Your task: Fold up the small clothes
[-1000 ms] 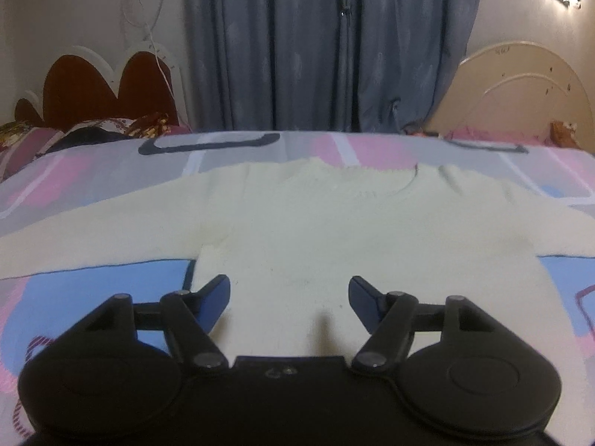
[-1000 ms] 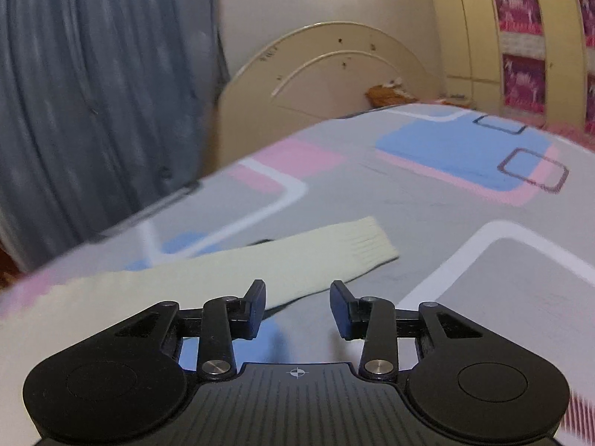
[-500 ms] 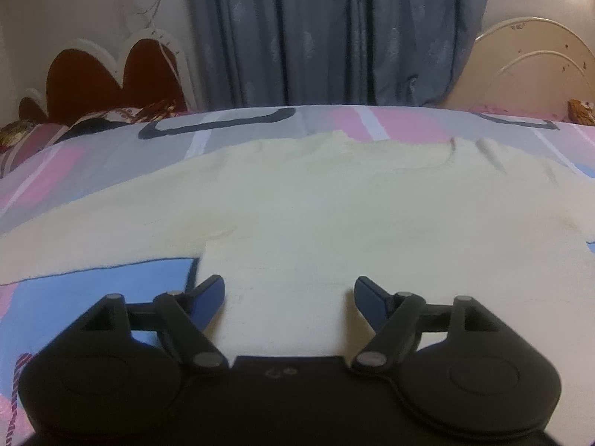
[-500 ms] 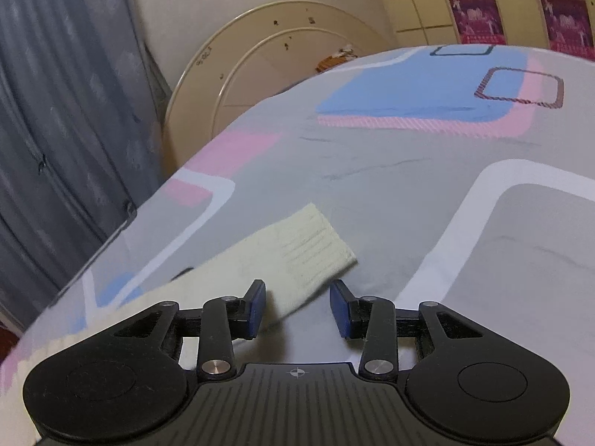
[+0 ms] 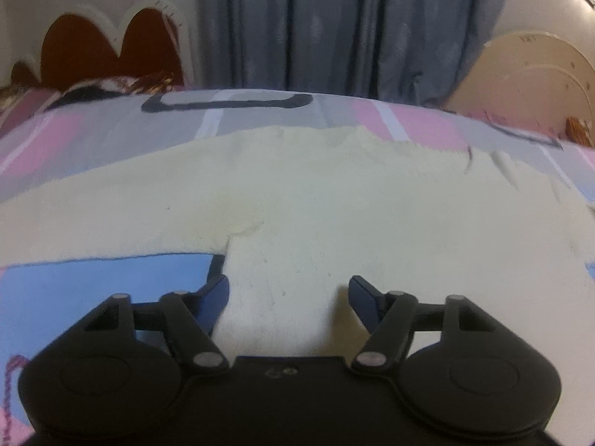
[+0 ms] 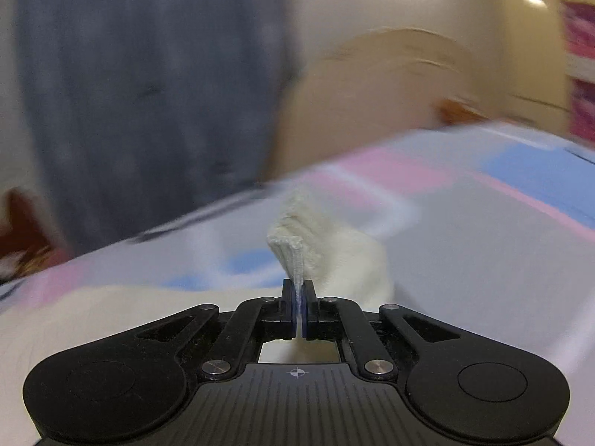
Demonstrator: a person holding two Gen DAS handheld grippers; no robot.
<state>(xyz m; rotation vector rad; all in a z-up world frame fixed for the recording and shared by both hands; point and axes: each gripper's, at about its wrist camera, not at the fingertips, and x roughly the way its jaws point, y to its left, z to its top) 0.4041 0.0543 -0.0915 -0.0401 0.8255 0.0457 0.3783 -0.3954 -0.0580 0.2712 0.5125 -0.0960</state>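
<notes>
A cream knitted sweater (image 5: 297,193) lies spread flat on the patterned bed, neck towards the curtain. My left gripper (image 5: 289,291) hovers low over the sweater's left side edge, just below the armpit. Its jaws are closing, with the sweater's edge lying between the blue fingers (image 5: 217,290), which stand apart from the cloth. In the right wrist view my right gripper (image 6: 298,297) is shut on the ribbed cuff of the sweater's sleeve (image 6: 327,252). The sleeve is lifted off the bed and bunches up ahead of the fingertips. That view is blurred by motion.
The bedsheet (image 5: 111,286) has grey, pink and blue blocks. A dark red headboard (image 5: 108,52) and a patterned pillow (image 5: 122,85) stand at the far left. Blue-grey curtains (image 5: 334,26) hang behind the bed. A cream round footboard (image 5: 535,74) stands at the right.
My right gripper went from open beside the sleeve cuff to shut on it, then lifted and swung it. My left gripper moved forward and lower over the sweater's side edge, its jaws narrowing a little.
</notes>
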